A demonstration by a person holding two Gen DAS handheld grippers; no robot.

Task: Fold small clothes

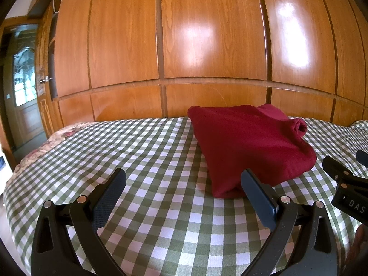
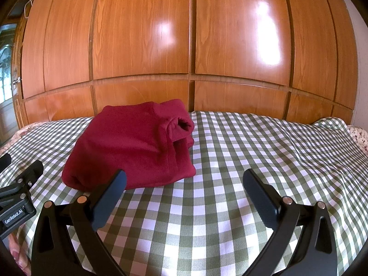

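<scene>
A dark red fleece garment [image 1: 248,145] lies folded in a compact bundle on the green-and-white checked bedspread [image 1: 149,151], a rolled sleeve cuff on its right side. It also shows in the right wrist view [image 2: 131,147]. My left gripper [image 1: 184,179] is open and empty, low over the bed, its right finger just in front of the bundle's near corner. My right gripper [image 2: 184,181] is open and empty, its left finger in front of the bundle's near edge. The right gripper shows at the right edge of the left view [image 1: 345,177], and the left gripper at the left edge of the right view [image 2: 18,184].
A tall wooden wardrobe [image 1: 207,46] runs along the far side of the bed. A door with a glass pane [image 1: 23,76] stands at the far left. A floral sheet [image 1: 57,138] shows at the bed's left edge. Checked bedspread [image 2: 264,149] stretches to the right of the bundle.
</scene>
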